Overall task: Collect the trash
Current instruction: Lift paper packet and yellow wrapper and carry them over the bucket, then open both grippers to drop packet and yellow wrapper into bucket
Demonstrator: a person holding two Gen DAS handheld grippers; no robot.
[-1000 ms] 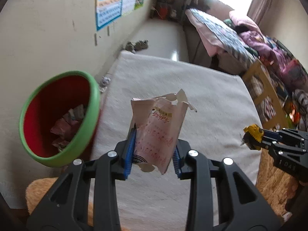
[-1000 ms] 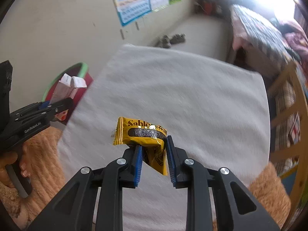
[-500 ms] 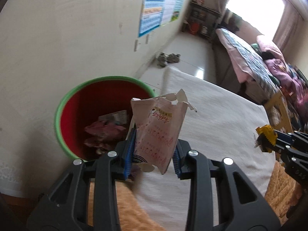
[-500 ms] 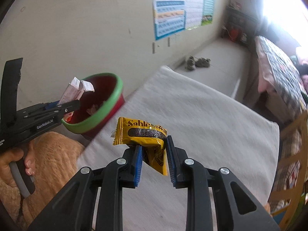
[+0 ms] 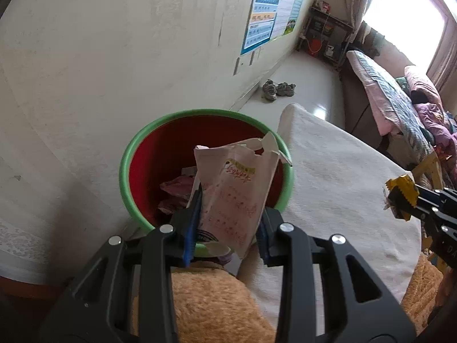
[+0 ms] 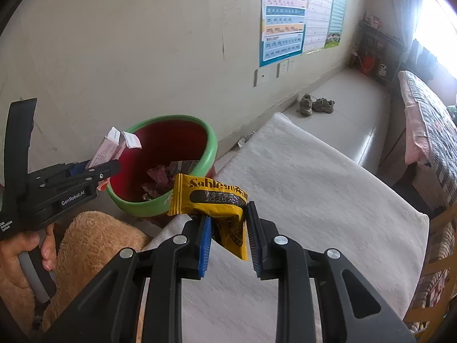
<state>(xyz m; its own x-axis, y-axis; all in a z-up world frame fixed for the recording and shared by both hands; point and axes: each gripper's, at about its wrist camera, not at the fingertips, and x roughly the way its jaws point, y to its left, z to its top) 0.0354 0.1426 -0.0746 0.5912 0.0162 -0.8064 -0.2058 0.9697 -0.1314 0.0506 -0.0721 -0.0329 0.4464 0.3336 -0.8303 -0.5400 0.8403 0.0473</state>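
Note:
My left gripper (image 5: 228,223) is shut on a torn white and pink paper packet (image 5: 234,194), held in front of the red bin with a green rim (image 5: 134,148). Crumpled wrappers (image 5: 174,188) lie inside the bin. My right gripper (image 6: 228,228) is shut on a yellow Sable snack wrapper (image 6: 217,200), just right of the bin (image 6: 211,148) over the white cloth. In the right wrist view the left gripper (image 6: 111,165) hovers at the bin's left rim with the packet (image 6: 111,145). In the left wrist view the right gripper (image 5: 400,200) shows at the right edge with the yellow wrapper (image 5: 402,188).
A white cloth (image 6: 314,188) covers the low table beside the bin. An orange fluffy rug (image 5: 208,300) lies below. The wall (image 6: 142,43) with posters (image 6: 285,28) stands behind the bin. Shoes (image 6: 314,105) sit on the floor; a bed (image 5: 400,103) is at the right.
Both grippers have swung left toward the bin, each keeping its hold. The bin has moved from the left edge to the middle of the left wrist view.

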